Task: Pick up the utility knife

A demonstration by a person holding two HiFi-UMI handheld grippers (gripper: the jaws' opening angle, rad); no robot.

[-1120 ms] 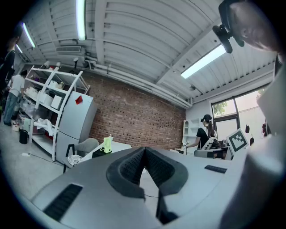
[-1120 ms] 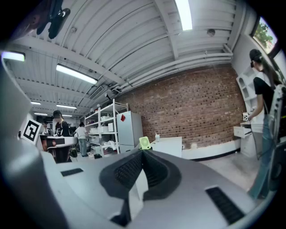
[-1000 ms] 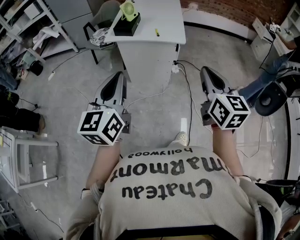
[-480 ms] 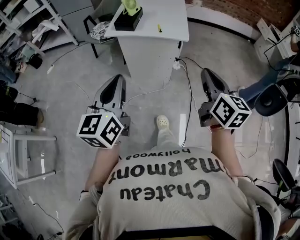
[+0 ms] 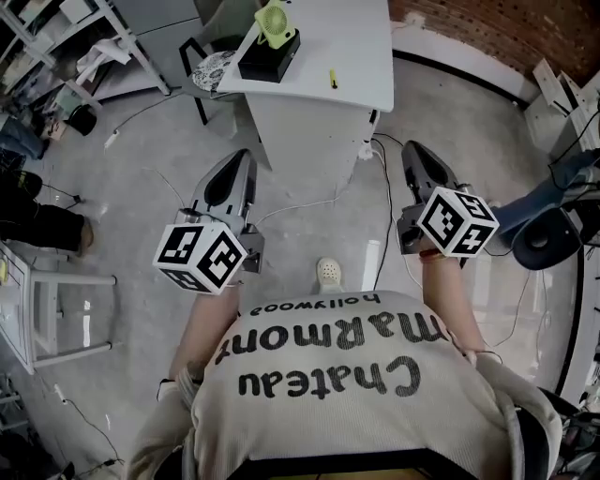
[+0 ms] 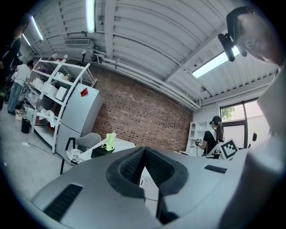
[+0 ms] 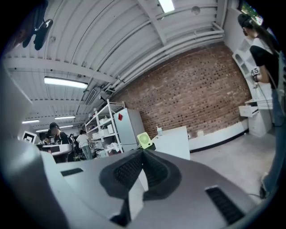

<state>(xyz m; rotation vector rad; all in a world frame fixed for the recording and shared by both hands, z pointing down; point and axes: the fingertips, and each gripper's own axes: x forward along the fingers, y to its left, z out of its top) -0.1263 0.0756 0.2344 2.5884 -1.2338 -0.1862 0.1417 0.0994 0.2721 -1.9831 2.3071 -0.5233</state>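
Both grippers empty, short of the white table

Left gripper (image 5: pixel 241 157) and right gripper (image 5: pixel 412 148) have jaws together on nothing, apart from the table (image 5: pixel 361 47). The yellow utility knife (image 5: pixel 332 79) lies on the tabletop by its near edge, and a green fan (image 5: pixel 274 25) stands at its left corner.

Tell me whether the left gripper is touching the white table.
Apart. In the left gripper view the left gripper, jaws shut, points at the table far ahead, nothing against it.
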